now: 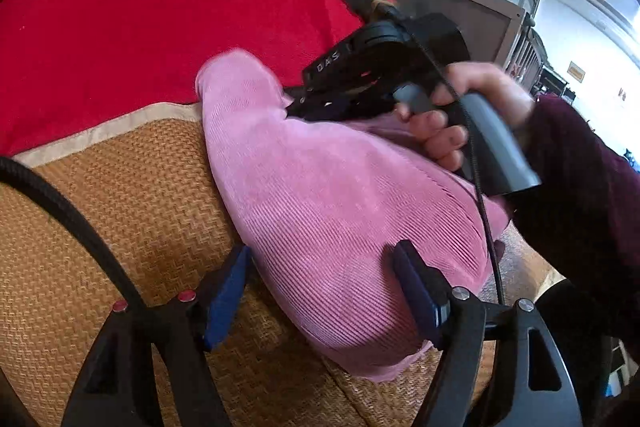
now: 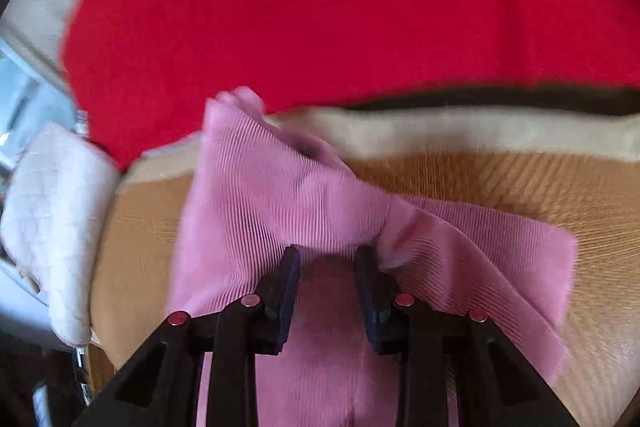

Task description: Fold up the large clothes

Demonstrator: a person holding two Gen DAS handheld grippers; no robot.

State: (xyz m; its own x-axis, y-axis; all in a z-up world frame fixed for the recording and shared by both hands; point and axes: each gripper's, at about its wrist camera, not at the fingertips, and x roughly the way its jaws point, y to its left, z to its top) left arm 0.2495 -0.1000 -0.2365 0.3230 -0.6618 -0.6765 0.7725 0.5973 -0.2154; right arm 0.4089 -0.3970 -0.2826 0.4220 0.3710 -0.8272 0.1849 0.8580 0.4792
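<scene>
Pink ribbed garment lies bunched on the woven mat by the red cushion, mid-fold. Right gripper, part open, has cloth bunched between its fingers; whether it grips is unclear. Left gripper gapes wide, empty, straddling the fabric, and likely needs an edge next. "DAS" shows on the right tool.

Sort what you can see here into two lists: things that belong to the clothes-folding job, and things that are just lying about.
Belongs to the job:
pink ribbed garment
left gripper, jaws open around the garment
right gripper, jaws apart with the garment bunched at them

Just lying about:
red blanket
woven mat under the garment
white quilted cloth
</scene>
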